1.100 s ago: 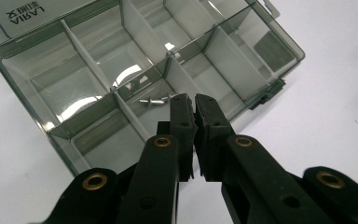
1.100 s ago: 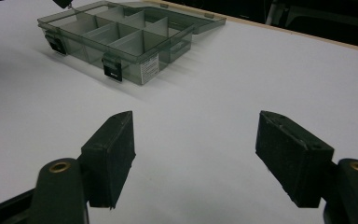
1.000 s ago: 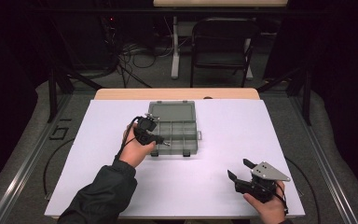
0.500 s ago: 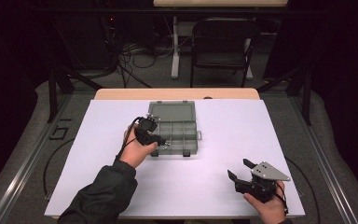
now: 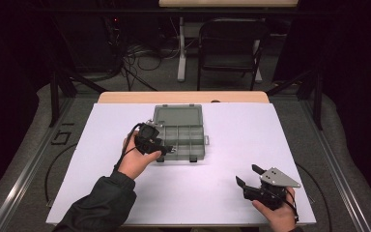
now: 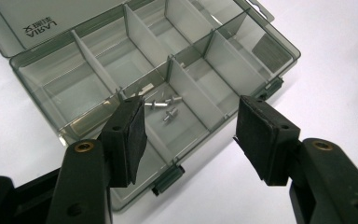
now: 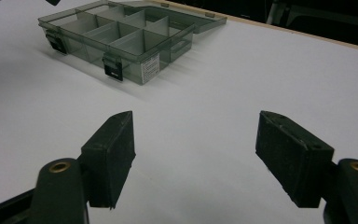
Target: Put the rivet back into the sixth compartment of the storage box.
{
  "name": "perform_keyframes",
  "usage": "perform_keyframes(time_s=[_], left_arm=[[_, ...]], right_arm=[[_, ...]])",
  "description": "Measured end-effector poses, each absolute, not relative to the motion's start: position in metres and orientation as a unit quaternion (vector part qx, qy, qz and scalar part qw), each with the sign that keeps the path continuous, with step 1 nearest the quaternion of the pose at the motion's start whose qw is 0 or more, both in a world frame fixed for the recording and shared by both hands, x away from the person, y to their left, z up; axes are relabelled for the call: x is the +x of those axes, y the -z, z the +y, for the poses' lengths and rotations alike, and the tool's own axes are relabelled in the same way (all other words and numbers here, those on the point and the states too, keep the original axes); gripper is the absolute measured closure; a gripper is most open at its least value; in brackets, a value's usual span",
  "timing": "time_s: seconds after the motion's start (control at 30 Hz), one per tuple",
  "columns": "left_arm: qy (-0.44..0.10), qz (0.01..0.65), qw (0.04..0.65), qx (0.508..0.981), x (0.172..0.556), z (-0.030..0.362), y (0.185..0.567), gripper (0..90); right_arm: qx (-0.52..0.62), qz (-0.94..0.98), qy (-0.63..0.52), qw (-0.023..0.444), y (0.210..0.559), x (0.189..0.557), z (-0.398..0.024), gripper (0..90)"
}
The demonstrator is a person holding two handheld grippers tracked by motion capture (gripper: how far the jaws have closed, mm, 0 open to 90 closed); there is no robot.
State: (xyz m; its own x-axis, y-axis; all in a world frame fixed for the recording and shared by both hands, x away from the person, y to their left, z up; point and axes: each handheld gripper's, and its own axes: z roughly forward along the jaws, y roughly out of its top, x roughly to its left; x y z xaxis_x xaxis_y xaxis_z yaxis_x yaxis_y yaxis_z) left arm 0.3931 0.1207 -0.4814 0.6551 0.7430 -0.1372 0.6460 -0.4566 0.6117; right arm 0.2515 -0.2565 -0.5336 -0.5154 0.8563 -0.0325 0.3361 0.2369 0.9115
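Observation:
A smoky transparent compartment box (image 5: 186, 135) (image 6: 135, 70) (image 7: 121, 44) lies open on the white table, its lid (image 5: 178, 115) folded back flat. Several small silver screws (image 6: 164, 106) lie in one front compartment. My left gripper (image 5: 168, 150) (image 6: 191, 135) hovers at the box's front left corner, open, nothing between its pads, aimed at the screw compartment. My right gripper (image 5: 250, 177) (image 7: 196, 154) rests low near the table's front right, open and empty, pointing toward the box from well away.
The white table cover (image 5: 232, 145) spreads bare between the box and the right gripper. A wooden table edge (image 5: 183, 96) runs along the back. Behind it stand a black chair (image 5: 229, 48) and floor cables (image 5: 140, 58).

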Motion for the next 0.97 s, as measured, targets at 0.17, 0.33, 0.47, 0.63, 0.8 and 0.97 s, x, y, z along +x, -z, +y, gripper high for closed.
perform_keyframes(time_s=[0.17,0.33,0.47,0.63,0.8,0.97], left_arm=[[-0.08,0.402,0.327,0.852,0.382,0.133,0.482,41.1],[-0.082,0.406,0.332,0.847,0.368,0.148,0.487,39.6],[-0.082,0.405,0.332,0.848,0.357,0.158,0.491,39.3],[-0.093,0.403,0.333,0.848,0.346,0.167,0.494,38.1],[-0.109,0.403,0.333,0.846,0.334,0.177,0.501,38.1],[-0.114,0.399,0.335,0.846,0.323,0.188,0.51,37.6]], right_arm=[[0.406,0.736,-0.464,0.28,0.533,0.251,-0.257,27.9],[0.406,0.735,-0.465,0.279,0.534,0.252,-0.257,27.9],[0.407,0.736,-0.463,0.28,0.533,0.251,-0.256,27.9],[0.407,0.736,-0.463,0.28,0.534,0.252,-0.256,27.8],[0.406,0.736,-0.462,0.281,0.534,0.252,-0.255,27.8],[0.408,0.734,-0.464,0.281,0.535,0.252,-0.255,27.8]])
